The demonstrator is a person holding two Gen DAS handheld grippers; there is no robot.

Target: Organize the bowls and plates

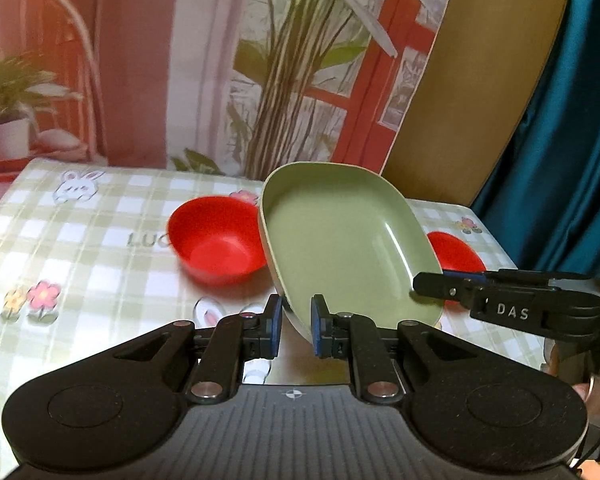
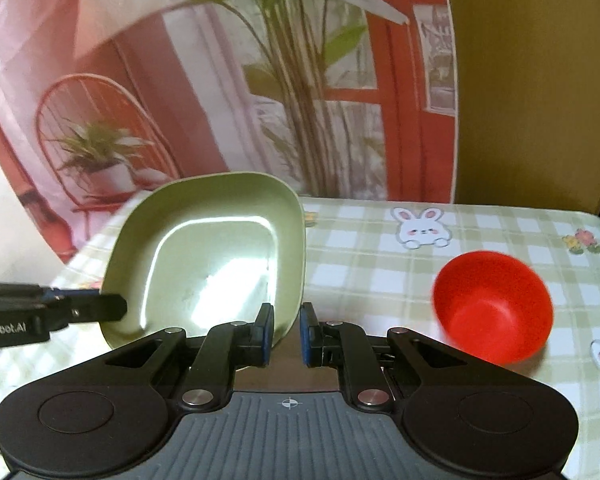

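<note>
The green plate (image 1: 340, 248) is held tilted above the checked cloth (image 1: 80, 240), gripped at two edges at once. In the left wrist view it fills the centre of the frame; the left gripper (image 1: 296, 320) has its blue pads (image 1: 275, 316) closed narrowly on the plate's near rim at lower centre, while the right gripper (image 1: 432, 285) enters from the right edge and pinches the plate's right rim. One red bowl (image 1: 216, 240) sits on the cloth just left of the plate, and a second bowl (image 1: 456, 256) shows partly behind the plate's right side. In the right wrist view the plate (image 2: 208, 256) sits left of centre, the right gripper (image 2: 286, 328) clamps its lower right rim in a narrow gap, and the left gripper (image 2: 116, 306) grips the left rim. A red bowl (image 2: 494, 308) stands apart at the right, on the cloth (image 2: 380, 280).
</note>
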